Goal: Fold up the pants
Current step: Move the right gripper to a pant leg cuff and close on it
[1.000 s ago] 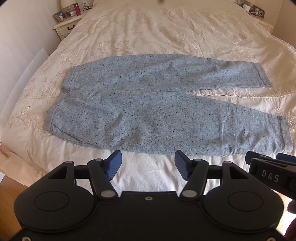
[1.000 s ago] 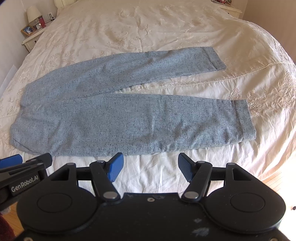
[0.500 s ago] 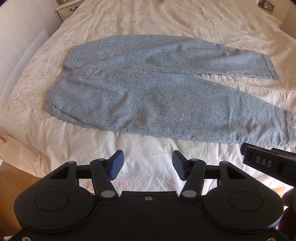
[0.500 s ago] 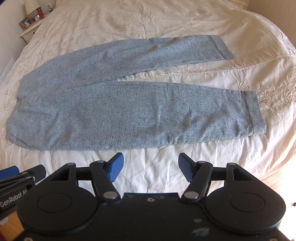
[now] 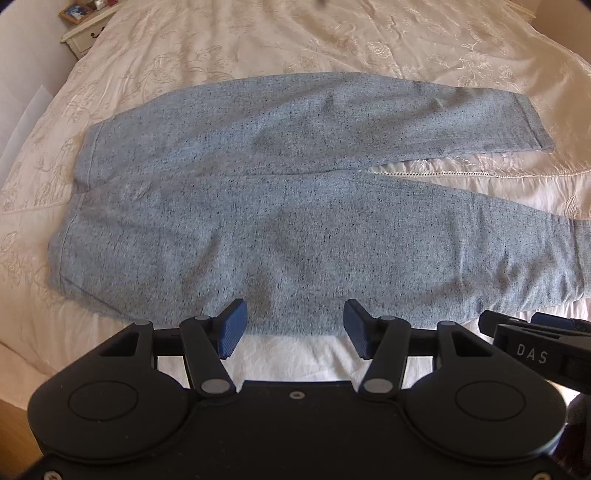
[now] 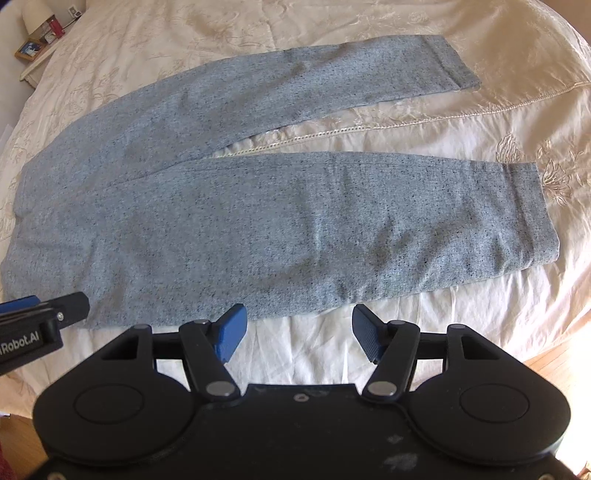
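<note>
Lying flat on the cream bed [image 5: 332, 40], the blue-grey pants [image 5: 295, 206] spread waistband toward 9 o'clock, legs splayed toward 3. Left gripper [image 5: 293, 326] hovers at the near hem edge, fingers wide, holding nothing. Right gripper [image 6: 297, 328] likewise, fingers wide. Nightstand [image 5: 83, 33] at 11 o'clock.

Pants [image 5: 280, 206] flat on bed [image 5: 332, 37], waistband left, legs right, nightstand [image 5: 85, 33] behind.
</note>
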The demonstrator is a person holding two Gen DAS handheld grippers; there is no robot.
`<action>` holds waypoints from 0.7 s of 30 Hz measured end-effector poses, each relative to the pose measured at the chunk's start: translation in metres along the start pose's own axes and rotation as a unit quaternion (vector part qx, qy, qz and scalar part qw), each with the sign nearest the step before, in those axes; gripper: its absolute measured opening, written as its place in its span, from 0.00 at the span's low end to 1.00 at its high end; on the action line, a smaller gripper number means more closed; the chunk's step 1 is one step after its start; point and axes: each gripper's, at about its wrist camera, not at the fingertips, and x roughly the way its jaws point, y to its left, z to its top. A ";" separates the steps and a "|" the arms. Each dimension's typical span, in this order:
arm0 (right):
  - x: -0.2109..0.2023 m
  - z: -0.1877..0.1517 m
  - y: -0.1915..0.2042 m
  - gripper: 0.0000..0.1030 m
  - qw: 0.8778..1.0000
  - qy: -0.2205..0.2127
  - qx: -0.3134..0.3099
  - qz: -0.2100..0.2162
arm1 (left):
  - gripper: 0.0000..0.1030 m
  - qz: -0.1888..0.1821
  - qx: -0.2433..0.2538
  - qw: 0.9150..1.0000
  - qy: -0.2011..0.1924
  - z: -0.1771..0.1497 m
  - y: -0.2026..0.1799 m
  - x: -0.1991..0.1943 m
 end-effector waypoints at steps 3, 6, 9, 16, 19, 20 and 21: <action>0.011 0.013 -0.011 0.60 0.999 0.016 0.031 -0.007 | 0.59 -0.006 0.018 1.000 0.007 0.016 0.001 0.018; 0.020 0.029 -0.023 0.60 0.997 0.028 0.065 -0.017 | 0.59 -0.011 0.029 0.999 0.018 0.031 0.003 0.034; 0.024 0.047 -0.033 0.60 0.995 0.031 0.089 -0.020 | 0.59 -0.012 0.041 0.999 0.017 0.048 0.003 0.046; 0.027 0.105 -0.059 0.59 0.993 0.008 0.118 -0.027 | 0.52 -0.010 0.034 0.999 -0.014 0.100 0.003 0.055; 0.030 0.140 -0.074 0.59 0.992 -0.012 0.126 -0.020 | 0.52 -0.001 0.012 0.999 -0.030 0.120 0.003 0.055; 0.032 0.154 -0.078 0.59 0.992 -0.017 0.128 -0.014 | 0.52 0.004 0.003 0.999 -0.036 0.126 0.003 0.055; 0.035 0.169 -0.083 0.59 0.991 -0.020 0.129 -0.008 | 0.52 0.010 -0.004 0.999 -0.041 0.131 0.002 0.054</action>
